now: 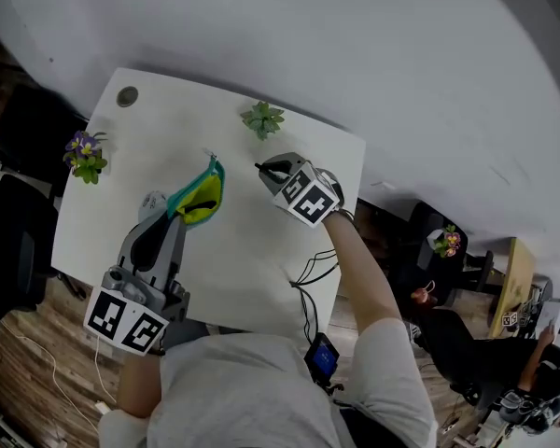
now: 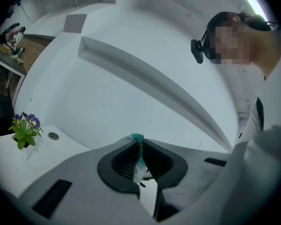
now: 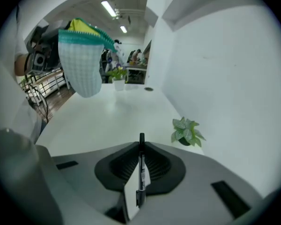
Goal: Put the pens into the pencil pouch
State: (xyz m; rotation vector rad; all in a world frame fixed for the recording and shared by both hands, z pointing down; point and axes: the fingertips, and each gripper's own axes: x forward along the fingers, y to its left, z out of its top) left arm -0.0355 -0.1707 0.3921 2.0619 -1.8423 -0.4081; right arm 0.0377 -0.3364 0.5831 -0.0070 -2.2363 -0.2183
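The pencil pouch (image 1: 198, 194), teal mesh with a yellow lining, hangs above the white table (image 1: 252, 269) with its mouth gaping. My left gripper (image 1: 179, 211) is shut on its teal edge (image 2: 138, 146). In the right gripper view the pouch (image 3: 83, 60) hangs at upper left. A black pen (image 3: 141, 165) is pinched upright between the jaws of my right gripper (image 3: 141, 161), its tip poking out past them. In the head view that gripper (image 1: 266, 169) is lifted to the right of the pouch, with the pen's black tip (image 1: 259, 167) pointing toward it.
A small green succulent (image 1: 262, 119) stands near the table's far edge, and a pot of purple flowers (image 1: 84, 155) sits at the left edge. A round cable grommet (image 1: 127, 96) is in the far left corner. Black cables (image 1: 310, 283) trail over the right edge.
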